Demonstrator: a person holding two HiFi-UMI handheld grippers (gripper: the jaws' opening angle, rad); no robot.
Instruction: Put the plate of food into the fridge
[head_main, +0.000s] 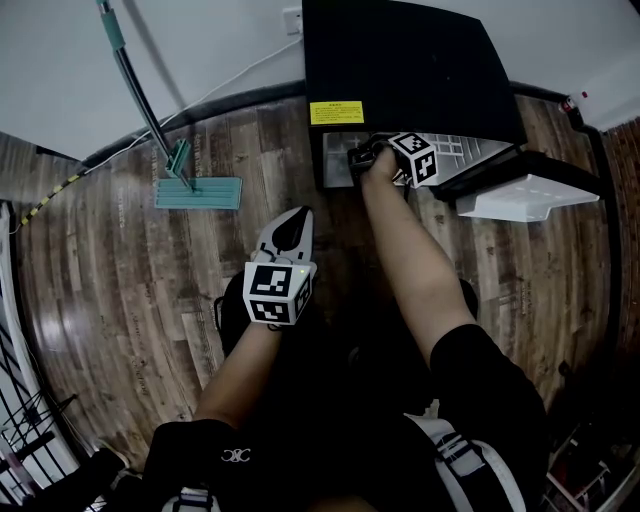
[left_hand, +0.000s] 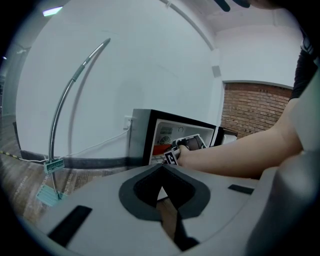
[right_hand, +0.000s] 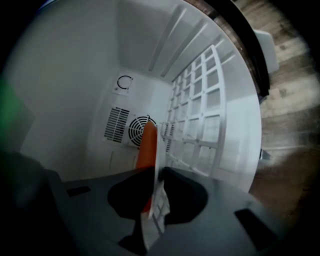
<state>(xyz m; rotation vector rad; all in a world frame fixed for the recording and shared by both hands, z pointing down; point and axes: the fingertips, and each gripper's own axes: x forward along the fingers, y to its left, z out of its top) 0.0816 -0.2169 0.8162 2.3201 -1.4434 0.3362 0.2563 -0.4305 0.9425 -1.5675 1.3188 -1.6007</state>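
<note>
White plate (right_hand: 157, 152) edge-on, orange sausage-like food (right_hand: 146, 145) on it, inside the fridge (head_main: 400, 60) at twelve o'clock, beside the wire shelf (right_hand: 200, 115). Right gripper (right_hand: 155, 176) reaches in, arm outstretched, seemingly pinching the rim. Left gripper (head_main: 291, 232) hangs back, jaws together, empty.

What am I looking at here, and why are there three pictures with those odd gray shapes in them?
A person holds a hand tool, a two-jaw gripper, in each hand. The head view comes from a camera on their head, looking down. The other two come from cameras riding on the grippers. The right gripper reaches inside a small black fridge whose door stands open. Its jaws pinch the rim of a white plate carrying an orange piece of food, close to the wire shelf. The left gripper hangs shut and empty over the wooden floor, where a mop rests near the wall.
</note>
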